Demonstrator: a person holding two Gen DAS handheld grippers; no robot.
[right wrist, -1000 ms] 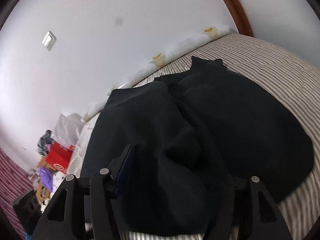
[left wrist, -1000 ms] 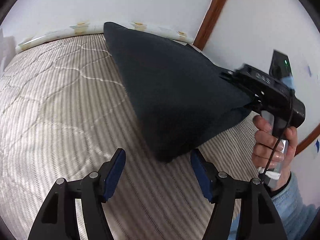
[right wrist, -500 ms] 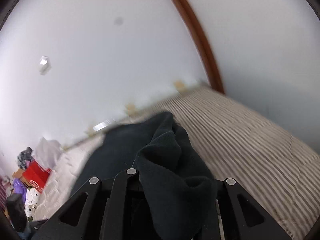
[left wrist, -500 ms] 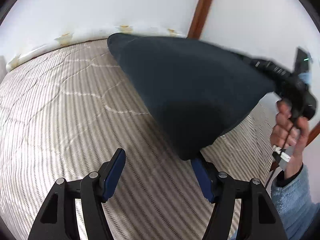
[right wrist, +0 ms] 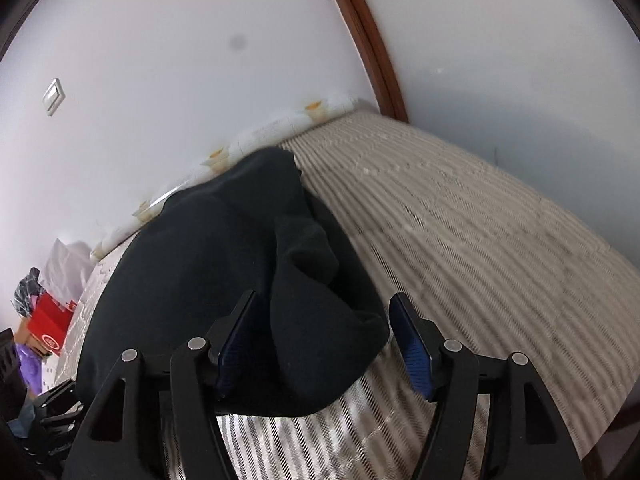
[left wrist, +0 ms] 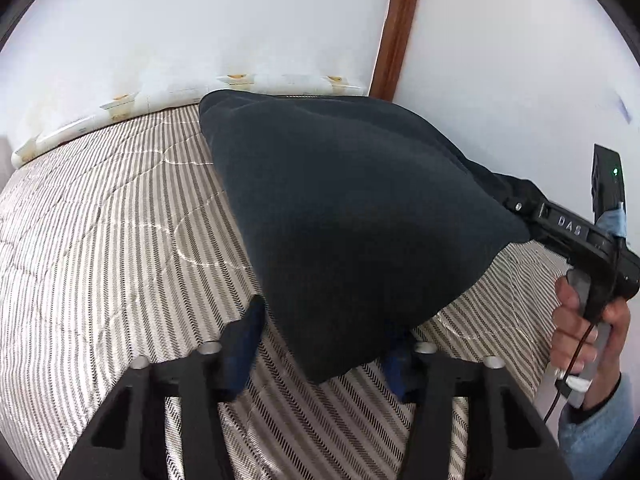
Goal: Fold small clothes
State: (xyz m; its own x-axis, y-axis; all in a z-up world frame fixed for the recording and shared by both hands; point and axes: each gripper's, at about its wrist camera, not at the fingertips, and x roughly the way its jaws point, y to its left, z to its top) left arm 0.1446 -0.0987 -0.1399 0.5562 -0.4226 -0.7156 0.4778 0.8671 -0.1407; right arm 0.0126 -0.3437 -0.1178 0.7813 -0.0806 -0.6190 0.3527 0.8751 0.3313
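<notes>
Cloth (left wrist: 352, 224) is draped over the bed (left wrist: 100, 240), its corner between the left gripper (left wrist: 324, 344) fingers, which have just been closing; right gripper (right wrist: 324, 340) fingers have just been opening, releasing it for laying flat.

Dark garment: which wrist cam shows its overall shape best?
Left wrist view. The dark garment shows as one broad, sharp panel over the striped mattress, hanging between both grippers. The right wrist view shows only a bunched, slightly blurred fold close to the lens, its lower edge hidden.
</notes>
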